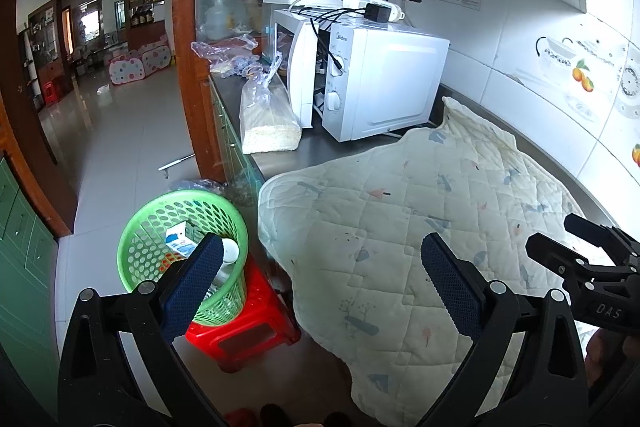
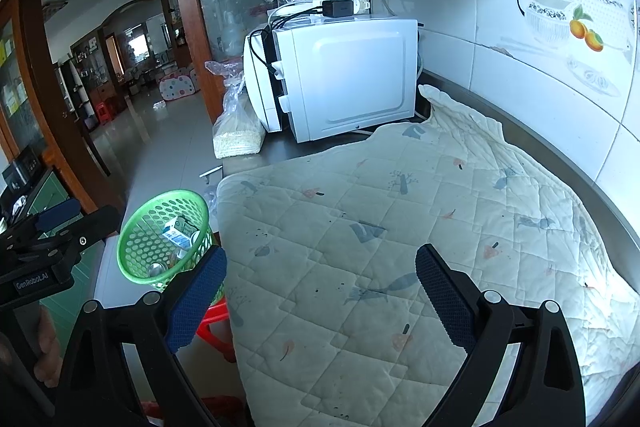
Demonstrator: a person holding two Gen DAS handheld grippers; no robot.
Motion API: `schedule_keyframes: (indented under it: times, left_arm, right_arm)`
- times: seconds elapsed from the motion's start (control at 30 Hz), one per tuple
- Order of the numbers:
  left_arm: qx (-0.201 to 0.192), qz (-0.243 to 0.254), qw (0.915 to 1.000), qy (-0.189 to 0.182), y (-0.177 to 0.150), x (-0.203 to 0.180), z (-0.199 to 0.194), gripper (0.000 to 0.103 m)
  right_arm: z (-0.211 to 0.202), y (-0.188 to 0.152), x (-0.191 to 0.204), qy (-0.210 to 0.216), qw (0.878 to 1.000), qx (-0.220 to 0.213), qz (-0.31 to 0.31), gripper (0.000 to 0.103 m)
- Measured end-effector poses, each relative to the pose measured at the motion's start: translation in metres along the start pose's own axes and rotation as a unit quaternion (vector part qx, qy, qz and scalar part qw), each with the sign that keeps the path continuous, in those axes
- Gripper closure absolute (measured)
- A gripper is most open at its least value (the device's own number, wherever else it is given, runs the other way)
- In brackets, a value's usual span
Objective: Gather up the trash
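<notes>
The quilted cloth [image 1: 420, 227] over the desk [image 1: 304, 147] shows no trash. The green basket [image 1: 136, 227], lower left in both views, holds a carton [image 1: 180, 241]. Left tongs [image 1: 320, 283] are nearer it; right tongs [image 2: 320, 291] likewise gape wide, empty.

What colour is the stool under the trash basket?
Red. The stool shows best in the left wrist view, beneath the green basket.

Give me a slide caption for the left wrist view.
Open left tool hovers between green basket of trash and quilt on the counter.
</notes>
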State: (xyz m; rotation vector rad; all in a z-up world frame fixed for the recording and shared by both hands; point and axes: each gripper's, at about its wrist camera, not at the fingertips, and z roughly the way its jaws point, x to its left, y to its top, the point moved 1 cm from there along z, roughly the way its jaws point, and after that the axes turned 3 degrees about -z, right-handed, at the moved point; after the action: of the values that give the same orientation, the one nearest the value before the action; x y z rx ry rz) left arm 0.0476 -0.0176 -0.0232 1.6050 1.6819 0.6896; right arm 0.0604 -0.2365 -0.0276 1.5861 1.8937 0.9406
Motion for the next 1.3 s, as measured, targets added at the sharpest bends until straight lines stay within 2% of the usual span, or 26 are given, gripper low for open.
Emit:
schedule_keyframes:
  times: [0.97,1.3]
  left_arm:
    - [0.001,0.001,1.0,-0.009,-0.0021,-0.0031,-0.0021,0.005]
    - [0.002,0.001,0.9999,-0.015,-0.0028,-0.002,-0.0028,0.005]
  right_arm:
    - [-0.0021,0.0003,-0.0022,-0.003,1.0,-0.002,0.003,0.011]
    - [-0.0065,0.0003,0.001,-0.008,1.0,-0.006,-0.003,0.007]
